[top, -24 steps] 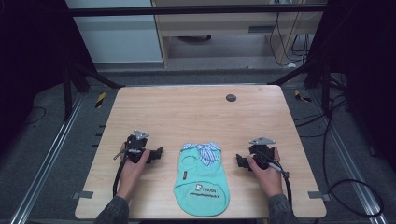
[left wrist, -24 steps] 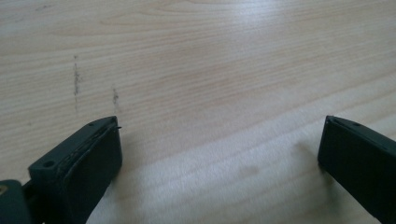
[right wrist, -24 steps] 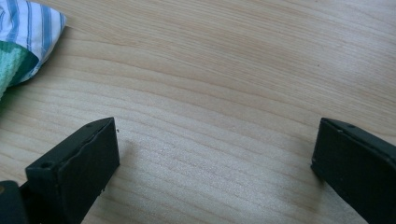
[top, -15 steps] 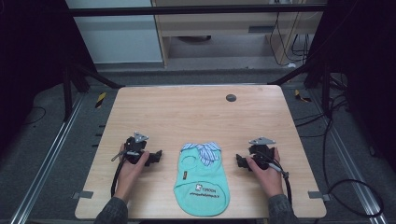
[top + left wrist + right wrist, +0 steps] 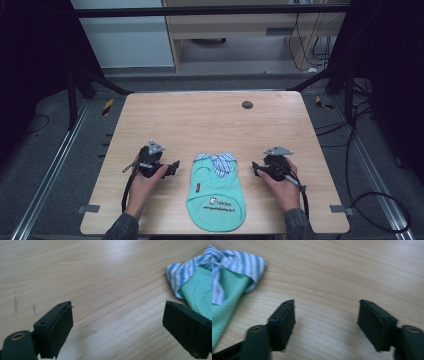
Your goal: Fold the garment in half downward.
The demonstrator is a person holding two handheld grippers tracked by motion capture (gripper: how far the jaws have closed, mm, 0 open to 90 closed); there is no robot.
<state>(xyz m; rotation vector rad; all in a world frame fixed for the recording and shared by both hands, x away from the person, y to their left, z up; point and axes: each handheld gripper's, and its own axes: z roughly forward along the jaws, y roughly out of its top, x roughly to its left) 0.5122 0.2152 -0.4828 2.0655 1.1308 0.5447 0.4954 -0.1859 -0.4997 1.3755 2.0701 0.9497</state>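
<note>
Shirt [image 5: 216, 195] lies flat on the table [image 5: 210, 120], near its front edge. Left gripper [image 5: 172, 167] just left of the shirt, jaws apart, empty. Right gripper [image 5: 256, 167] just right, jaws apart, empty.

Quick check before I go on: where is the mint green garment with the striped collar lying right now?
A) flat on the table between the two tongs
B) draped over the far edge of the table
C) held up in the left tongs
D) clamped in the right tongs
A: the mint green garment lies flat on the table between the left tongs and the right tongs, both open on bare wood.
</note>
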